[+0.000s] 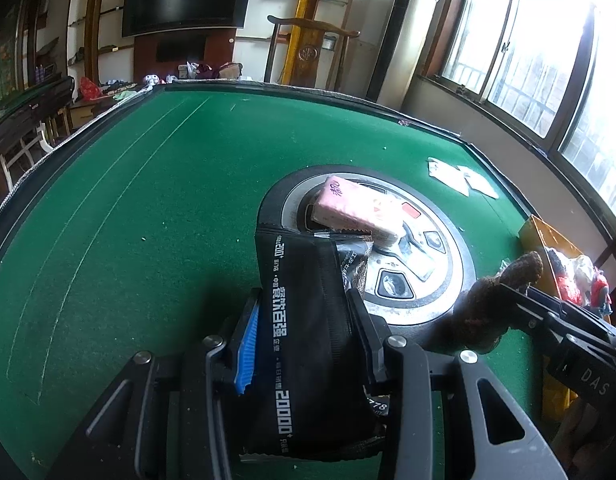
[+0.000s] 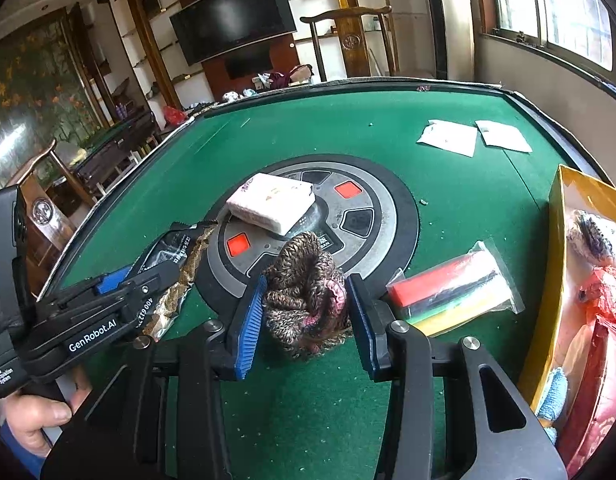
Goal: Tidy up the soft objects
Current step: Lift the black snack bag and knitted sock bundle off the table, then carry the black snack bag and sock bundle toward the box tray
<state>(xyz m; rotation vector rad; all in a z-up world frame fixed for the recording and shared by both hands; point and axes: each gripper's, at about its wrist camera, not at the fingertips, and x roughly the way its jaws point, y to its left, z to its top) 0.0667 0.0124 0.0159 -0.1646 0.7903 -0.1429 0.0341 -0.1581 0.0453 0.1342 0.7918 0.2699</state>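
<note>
A: Item one. We list the left gripper [image 1: 308, 320], jaws partly closed and pressed on a black packet [image 1: 303, 340] with white print, held lengthwise between the pads over the near edge of the round centre console [image 2: 372, 216] of the green table [image 1: 147, 200].

B: Confirmed. In the right wrist view we see the same black packet [image 2: 167, 256] in the left gripper [image 2: 147, 276], with a hand [image 2: 39, 416] around its handle at lower left.

A: Item two. The right gripper [image 2: 305, 304], jaws partly closed, blue pads on both sides of a brown knitted piece [image 2: 303, 292] with a pink edge. The pads touch its flanks and the wool bunches between them; it rests on the felt at the console's near rim.

B: Agreed. From the left wrist view we see the knitted piece [image 1: 492, 304] in the right gripper [image 1: 516, 292], just right of the console.

A: Item three. A pink tissue pack [image 2: 271, 202] lies flat on the console, beyond both grippers.

B: Item four. A clear bag of red, black, green and yellow cloths [image 2: 456, 292] lies on the felt right of the knitted piece.

A: Item five. A yellow box [image 2: 556, 280] at the right edge, holding soft items in red, white and blue.

B: Item six. Two white paper sheets [image 2: 448, 138] lie at the far right of the table.
</note>
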